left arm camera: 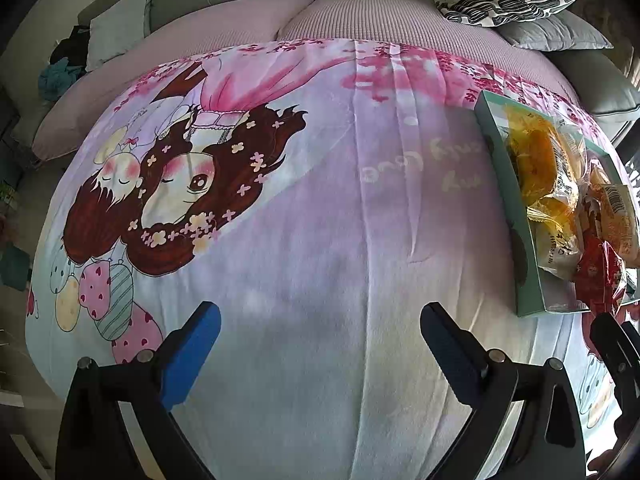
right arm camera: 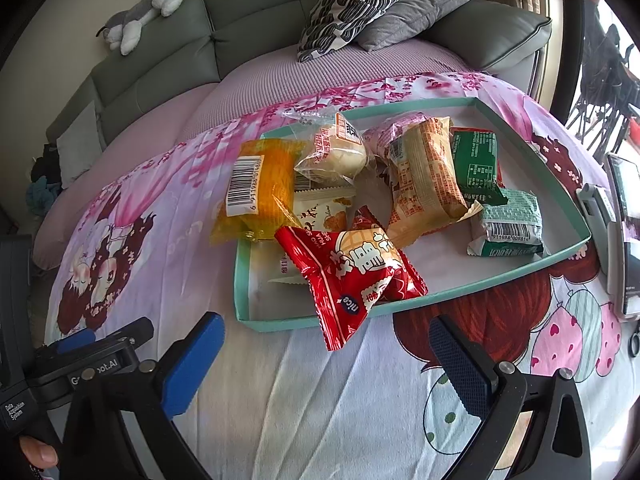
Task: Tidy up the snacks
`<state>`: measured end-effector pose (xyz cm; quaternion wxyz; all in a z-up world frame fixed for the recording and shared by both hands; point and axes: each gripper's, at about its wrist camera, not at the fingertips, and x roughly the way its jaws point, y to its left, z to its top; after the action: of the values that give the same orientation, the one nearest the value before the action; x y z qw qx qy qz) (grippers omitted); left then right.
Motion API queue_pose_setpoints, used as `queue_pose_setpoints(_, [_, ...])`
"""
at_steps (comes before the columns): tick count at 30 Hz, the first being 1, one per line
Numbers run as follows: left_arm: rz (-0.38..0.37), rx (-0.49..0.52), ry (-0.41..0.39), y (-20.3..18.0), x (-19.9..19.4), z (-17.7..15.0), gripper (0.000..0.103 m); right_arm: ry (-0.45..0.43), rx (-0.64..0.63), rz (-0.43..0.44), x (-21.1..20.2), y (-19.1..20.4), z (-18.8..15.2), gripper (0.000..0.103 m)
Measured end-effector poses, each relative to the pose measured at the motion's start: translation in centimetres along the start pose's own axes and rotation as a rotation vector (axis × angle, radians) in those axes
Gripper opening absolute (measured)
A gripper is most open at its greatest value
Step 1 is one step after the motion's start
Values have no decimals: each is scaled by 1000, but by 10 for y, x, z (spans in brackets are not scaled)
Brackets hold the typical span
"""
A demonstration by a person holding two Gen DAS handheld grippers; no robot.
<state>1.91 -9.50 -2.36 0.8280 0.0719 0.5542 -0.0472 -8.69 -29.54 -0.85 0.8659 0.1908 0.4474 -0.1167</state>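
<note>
Your left gripper [left arm camera: 320, 344] hangs over the bare cartoon-print blanket [left arm camera: 304, 240], its blue pads spread wide with nothing between them. In its view the teal tray [left arm camera: 500, 184] sits far off to the right, piled with packets.

Your right gripper [right arm camera: 326, 356] is likewise spread wide and empty, poised just short of the tray's near rim. Going across the tray in the right wrist view: an orange packet [right arm camera: 260, 188] with a barcode label lies on the left rim, partly hanging outside. Beside it sits a clear-wrapped pale bun [right arm camera: 332, 152], with a white packet [right arm camera: 320, 212] under it. A red packet [right arm camera: 352, 272] drapes over the near rim, its corner out on the blanket. Further right a tan packet [right arm camera: 424, 180] leans across the middle, then a dark green packet [right arm camera: 476, 164], and a pale green packet [right arm camera: 508, 224] rests in the right corner. A phone [right arm camera: 624, 236] stands at the far right edge.
</note>
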Motion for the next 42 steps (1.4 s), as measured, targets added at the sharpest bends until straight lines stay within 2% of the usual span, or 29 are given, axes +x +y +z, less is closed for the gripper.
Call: queue_pose_setpoints(42, [9, -36, 6, 2, 0, 1, 100, 12, -6, -3, 1, 0, -1, 103])
